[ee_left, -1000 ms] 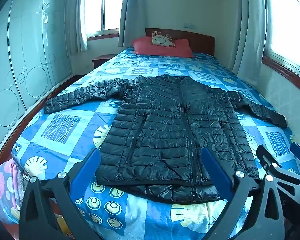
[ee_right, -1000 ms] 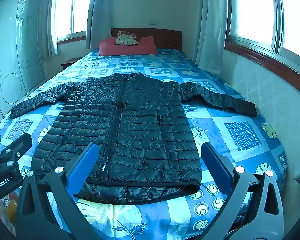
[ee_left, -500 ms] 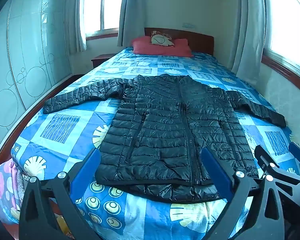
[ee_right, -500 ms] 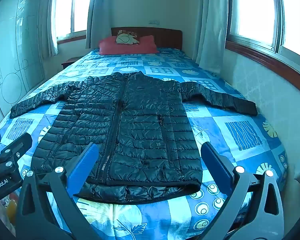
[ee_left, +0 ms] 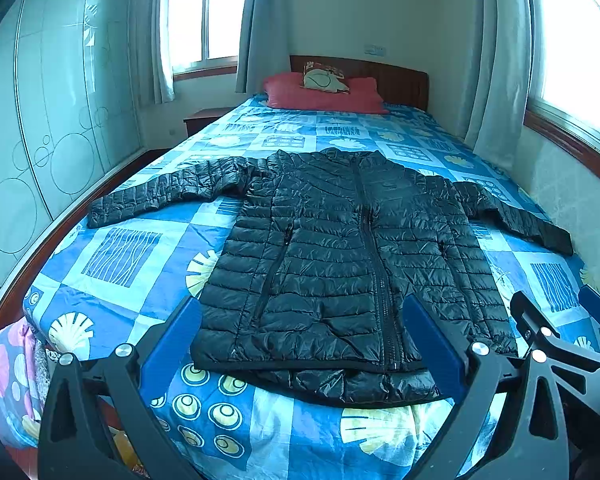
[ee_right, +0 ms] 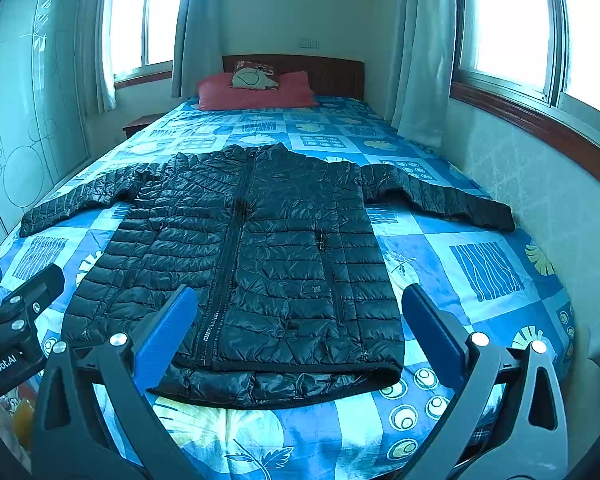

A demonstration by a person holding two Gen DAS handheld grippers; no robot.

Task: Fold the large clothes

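— Jacket (ee_left: 340,264) lies flat on the bed (ee_left: 116,248), sleeves spread — nothing folded yet.
— Left gripper (ee_left: 302,344) and right gripper (ee_right: 300,332), jaws apart, empty; next, probably take a sleeve.

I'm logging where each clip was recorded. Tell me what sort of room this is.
A bedroom in a home, most likely. A bed with a patterned blue sheet fills the room, red pillows lie against its wooden headboard, and a black puffer jacket is spread on it.

My left gripper (ee_left: 302,344) has crept a touch toward 12 o'clock, nearer the jacket (ee_left: 340,264). My right gripper (ee_right: 300,334) has edged the same way, barely.
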